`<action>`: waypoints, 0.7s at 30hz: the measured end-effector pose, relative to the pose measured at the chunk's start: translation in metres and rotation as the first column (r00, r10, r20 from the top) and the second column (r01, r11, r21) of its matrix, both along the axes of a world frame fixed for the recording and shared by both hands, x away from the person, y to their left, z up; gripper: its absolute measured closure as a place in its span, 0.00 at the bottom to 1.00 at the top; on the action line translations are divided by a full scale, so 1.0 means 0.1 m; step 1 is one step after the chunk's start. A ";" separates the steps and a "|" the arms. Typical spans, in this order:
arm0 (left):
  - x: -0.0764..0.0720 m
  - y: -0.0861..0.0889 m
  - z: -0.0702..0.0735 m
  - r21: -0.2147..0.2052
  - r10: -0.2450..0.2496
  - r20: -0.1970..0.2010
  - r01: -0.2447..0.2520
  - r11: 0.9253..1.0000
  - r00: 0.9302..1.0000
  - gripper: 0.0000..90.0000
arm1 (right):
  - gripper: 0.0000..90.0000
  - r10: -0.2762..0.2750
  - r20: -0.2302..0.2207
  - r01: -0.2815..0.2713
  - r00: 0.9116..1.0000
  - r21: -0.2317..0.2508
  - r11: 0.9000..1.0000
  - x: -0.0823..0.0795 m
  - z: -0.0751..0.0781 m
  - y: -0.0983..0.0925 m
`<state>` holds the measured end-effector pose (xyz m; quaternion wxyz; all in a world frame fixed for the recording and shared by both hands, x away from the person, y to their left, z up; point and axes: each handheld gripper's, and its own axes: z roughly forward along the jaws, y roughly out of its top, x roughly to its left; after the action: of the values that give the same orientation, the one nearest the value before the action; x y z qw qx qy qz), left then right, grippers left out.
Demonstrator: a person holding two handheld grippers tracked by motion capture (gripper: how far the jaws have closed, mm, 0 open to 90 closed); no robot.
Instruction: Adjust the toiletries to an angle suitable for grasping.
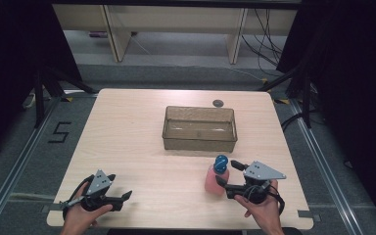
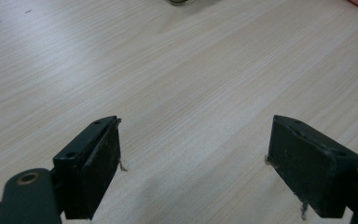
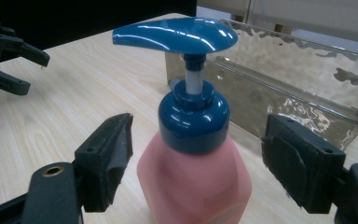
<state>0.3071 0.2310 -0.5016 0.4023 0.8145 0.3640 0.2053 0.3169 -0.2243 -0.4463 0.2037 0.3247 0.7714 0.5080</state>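
Pump bottle (image 3: 193, 172), one, pink with blue pump head, stands upright between the right gripper (image 3: 196, 168) jaws; pads apart, not pressing on it.

Right jaws flank the bottle body with a gap on each side. Bottle sits on the worktop (image 1: 142, 142) near the right front, just in front of one clear rectangular bin (image 1: 199, 128). Left gripper (image 2: 193, 163), jaws spread wide over bare wood, nothing between them, well apart at the left front. One small dark disc (image 1: 218, 103) beyond the bin.
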 end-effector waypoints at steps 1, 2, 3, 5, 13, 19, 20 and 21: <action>0.00 0.00 0.00 -0.003 0.011 -0.005 -0.011 1.000 1.000 0.18 | 0.28 -0.003 0.003 0.003 1.000 0.000 1.000 0.00 0.00 0.00; 0.00 0.00 0.00 0.003 0.011 -0.007 -0.011 1.000 1.000 0.19 | 0.28 -0.008 -0.013 0.008 1.000 0.014 1.000 0.00 0.00 0.01; -0.01 0.00 0.00 -0.001 0.012 -0.007 -0.012 1.000 1.000 0.19 | 0.28 0.000 0.006 0.000 1.000 0.002 1.000 0.03 0.00 0.00; 0.00 0.01 0.01 0.011 -0.002 -0.003 0.002 1.000 1.000 0.19 | 0.28 0.003 -0.004 -0.003 1.000 0.006 1.000 0.04 0.00 0.01; 0.01 -0.01 0.00 -0.016 0.011 -0.002 -0.011 1.000 1.000 0.19 | 0.29 0.021 0.017 -0.021 1.000 -0.002 1.000 0.11 -0.01 0.07; 0.01 0.00 0.01 0.004 0.005 -0.010 -0.005 1.000 1.000 0.19 | 0.30 0.019 0.028 -0.019 0.999 -0.007 1.000 0.15 -0.01 0.10; 0.01 0.00 0.01 0.008 0.009 -0.010 -0.009 1.000 1.000 0.19 | 0.31 0.022 0.016 -0.022 1.000 0.009 1.000 0.16 -0.03 0.11; 0.01 0.00 0.00 0.006 0.010 -0.010 -0.010 1.000 1.000 0.19 | 0.31 0.017 0.003 -0.017 1.000 0.001 1.000 0.15 -0.02 0.12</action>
<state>0.3079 0.2306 -0.5012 0.3970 0.8151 0.3692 0.2044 0.3323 -0.2125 -0.4487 0.2002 0.3177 0.7734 0.5107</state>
